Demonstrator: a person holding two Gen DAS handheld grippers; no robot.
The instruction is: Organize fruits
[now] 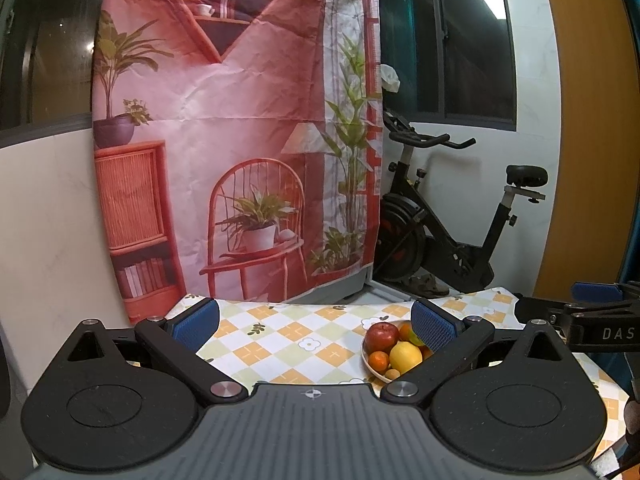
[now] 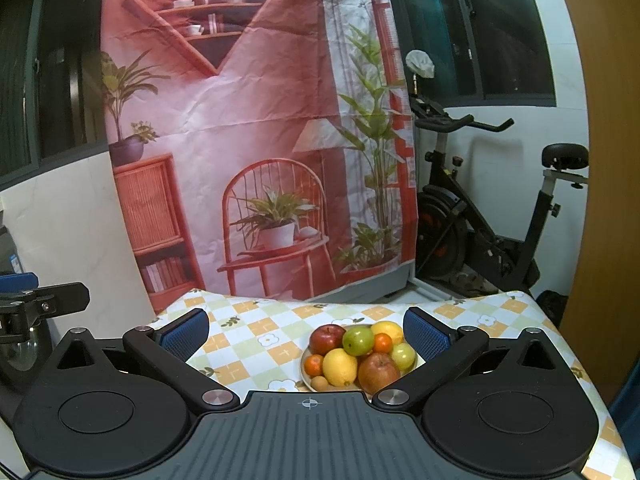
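Observation:
A plate (image 2: 304, 370) piled with fruit sits on the checked tablecloth (image 2: 256, 332). It holds red apples (image 2: 326, 338), a green apple (image 2: 357, 341), lemons (image 2: 339, 366), small oranges (image 2: 313, 364) and small brown fruits (image 2: 320, 382). My right gripper (image 2: 306, 334) is open and empty, above and before the plate. In the left wrist view the plate (image 1: 366, 358) lies at the right, with a red apple (image 1: 382, 336) and a lemon (image 1: 405, 356) showing, partly hidden by the right finger. My left gripper (image 1: 316, 326) is open and empty, left of the plate.
A printed pink backdrop (image 2: 256, 140) hangs behind the table. An exercise bike (image 2: 480, 220) stands at the back right. The other gripper shows at the right edge of the left view (image 1: 592, 320) and the left edge of the right view (image 2: 36, 304).

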